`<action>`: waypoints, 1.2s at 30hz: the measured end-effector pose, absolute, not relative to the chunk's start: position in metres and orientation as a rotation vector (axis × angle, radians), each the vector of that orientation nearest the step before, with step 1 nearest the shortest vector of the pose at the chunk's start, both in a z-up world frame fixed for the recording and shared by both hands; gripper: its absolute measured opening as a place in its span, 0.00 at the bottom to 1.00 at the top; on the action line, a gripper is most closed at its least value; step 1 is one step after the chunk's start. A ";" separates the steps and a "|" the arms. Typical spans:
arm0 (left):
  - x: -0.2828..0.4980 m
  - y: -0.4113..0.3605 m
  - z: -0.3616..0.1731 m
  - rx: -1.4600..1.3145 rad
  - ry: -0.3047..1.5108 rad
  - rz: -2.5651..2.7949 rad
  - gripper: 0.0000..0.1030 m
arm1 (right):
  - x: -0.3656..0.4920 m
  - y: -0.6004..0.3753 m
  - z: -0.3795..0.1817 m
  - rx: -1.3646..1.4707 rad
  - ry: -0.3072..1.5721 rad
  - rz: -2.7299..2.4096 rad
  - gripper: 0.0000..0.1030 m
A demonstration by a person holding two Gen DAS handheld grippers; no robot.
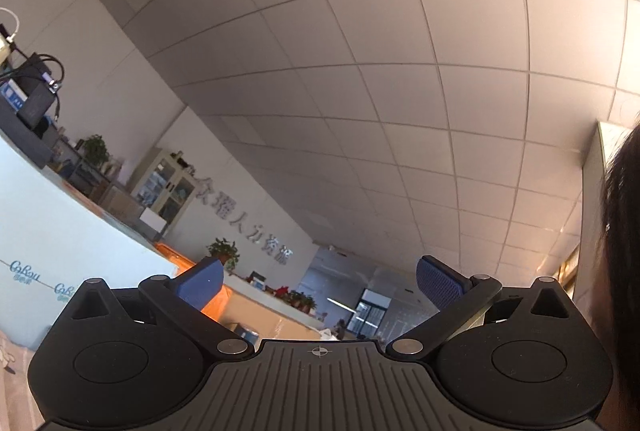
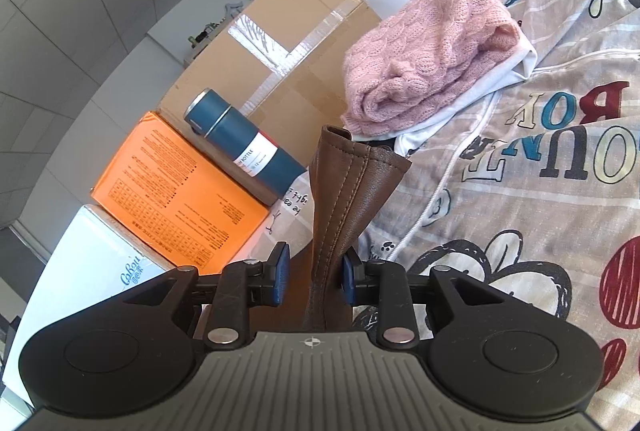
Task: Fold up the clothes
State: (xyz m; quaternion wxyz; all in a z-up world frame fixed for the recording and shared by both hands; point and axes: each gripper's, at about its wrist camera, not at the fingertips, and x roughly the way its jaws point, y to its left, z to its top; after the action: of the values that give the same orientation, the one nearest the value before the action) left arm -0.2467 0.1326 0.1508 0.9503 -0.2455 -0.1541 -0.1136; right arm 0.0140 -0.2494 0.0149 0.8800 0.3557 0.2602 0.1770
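Brown stitched leather garment piece (image 2: 344, 199): runs lengthwise straight ahead between right gripper (image 2: 314, 273) fingers, pads partly closed, contact uncertain. Left gripper (image 1: 320, 281): fingers wide apart, aimed at ceiling, farther off.

the brown garment (image 2: 344, 199) looks like smooth leather with stitched seams and a faint sheen. the sweater (image 2: 424, 51) is fuzzy pink knit. the sheet (image 2: 540, 191) is thin printed cloth. the box (image 2: 280, 31) is matt cardboard with glossy tape; the orange box (image 2: 176, 191) is smooth printed card. the bottle (image 2: 244, 143) is matt blue with a metal rim. the right gripper (image 2: 315, 276) is matt black plastic with ribbed blue pads (image 2: 282, 273).
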 end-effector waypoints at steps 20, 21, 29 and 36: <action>-0.070 0.213 0.022 -0.713 0.340 0.193 1.00 | 0.041 -0.270 -0.011 0.818 0.604 0.374 0.59; -0.063 0.217 0.006 -0.721 0.398 0.215 1.00 | 0.043 -0.271 -0.013 0.831 0.613 0.376 0.63; -0.037 0.198 -0.031 -0.638 0.572 0.134 1.00 | 0.057 -0.281 -0.027 0.919 0.614 0.400 0.80; -0.030 0.178 -0.033 -0.534 0.596 0.075 1.00 | 0.056 -0.287 -0.031 0.993 0.574 0.452 0.86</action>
State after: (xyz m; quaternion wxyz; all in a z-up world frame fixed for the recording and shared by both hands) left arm -0.0301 0.1782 -0.0327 0.9203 -0.2596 0.2902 0.0367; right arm 0.0563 -0.2869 -0.0305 0.8159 0.4658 0.2690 0.2121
